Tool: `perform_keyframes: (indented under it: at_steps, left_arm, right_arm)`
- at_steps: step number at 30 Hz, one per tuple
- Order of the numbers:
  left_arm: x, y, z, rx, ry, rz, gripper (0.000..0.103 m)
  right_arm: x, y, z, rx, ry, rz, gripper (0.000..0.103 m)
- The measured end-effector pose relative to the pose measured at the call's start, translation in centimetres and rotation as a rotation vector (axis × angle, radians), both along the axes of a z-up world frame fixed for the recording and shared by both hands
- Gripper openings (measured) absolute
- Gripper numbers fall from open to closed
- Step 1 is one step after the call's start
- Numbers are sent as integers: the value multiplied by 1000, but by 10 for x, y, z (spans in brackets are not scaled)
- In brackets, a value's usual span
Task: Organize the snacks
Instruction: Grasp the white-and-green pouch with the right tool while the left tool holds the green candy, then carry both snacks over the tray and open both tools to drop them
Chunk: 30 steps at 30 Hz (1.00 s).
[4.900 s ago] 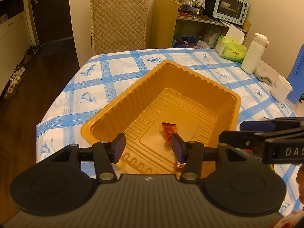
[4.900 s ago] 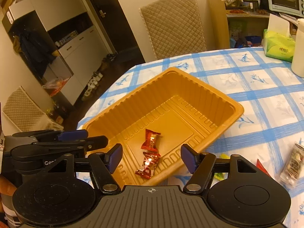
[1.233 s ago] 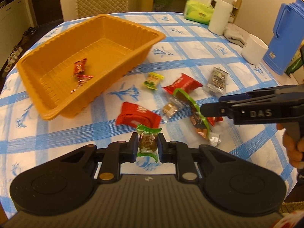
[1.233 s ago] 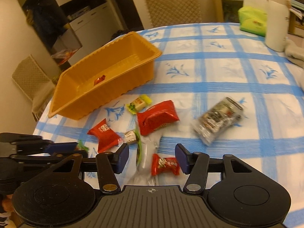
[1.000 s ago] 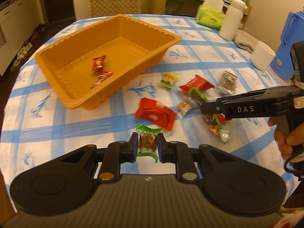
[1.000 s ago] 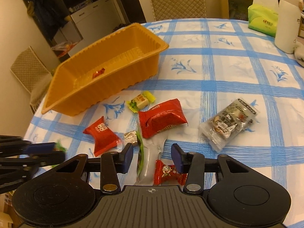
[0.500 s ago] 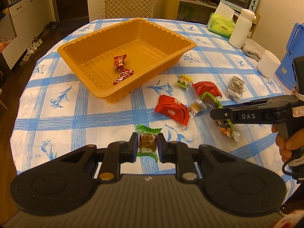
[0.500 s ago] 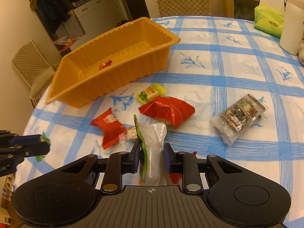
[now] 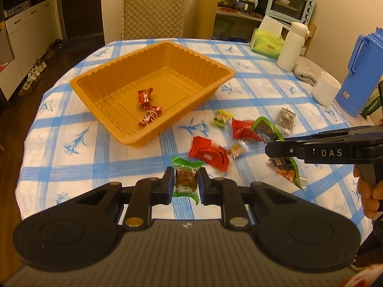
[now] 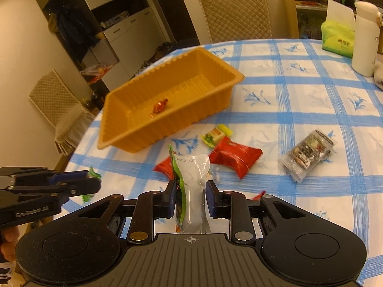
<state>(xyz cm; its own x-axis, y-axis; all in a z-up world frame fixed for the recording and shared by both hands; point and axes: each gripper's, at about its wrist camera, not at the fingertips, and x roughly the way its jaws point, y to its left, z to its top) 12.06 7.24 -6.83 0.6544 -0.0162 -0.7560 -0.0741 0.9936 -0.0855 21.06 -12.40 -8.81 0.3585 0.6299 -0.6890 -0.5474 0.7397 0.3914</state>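
Note:
My left gripper [image 9: 185, 183] is shut on a small green-wrapped snack [image 9: 186, 178], held above the table's near edge. My right gripper [image 10: 190, 197] is shut on a long green and clear snack pouch [image 10: 191, 189], lifted off the table; it also shows in the left wrist view [image 9: 265, 129]. The orange tray [image 9: 225, 71] sits ahead to the left with two red candies [image 9: 148, 107] inside. Loose on the cloth are a red packet [image 9: 208, 153], another red packet [image 9: 240, 128], a yellow-green candy [image 9: 221, 117], a small tan candy [image 9: 235, 149] and a clear mixed-snack pack [image 10: 307, 154].
The table has a blue-checked cloth [image 9: 71, 143]. At the right stand a white mug [image 9: 325, 91], a blue jug [image 9: 363, 71], a white bottle [image 9: 293, 45] and a green tissue pack [image 9: 267, 44]. A quilted chair [image 9: 153, 12] stands behind the table.
Both grippers have lifted and pulled back with their snacks. The right gripper's pouch now hangs clear of the table. The tray appears farther away.

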Motion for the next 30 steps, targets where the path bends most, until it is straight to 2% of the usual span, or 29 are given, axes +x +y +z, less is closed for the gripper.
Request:
perform_keyframes:
  at_steps: [15, 30]
  left_arm:
    - [20, 30, 24, 17, -58, 25, 19]
    - [81, 69, 35, 49, -94, 84, 19]
  right_arm:
    - [19, 38, 34, 62, -49, 46, 26]
    - [87, 95, 53, 50, -131, 82, 26]
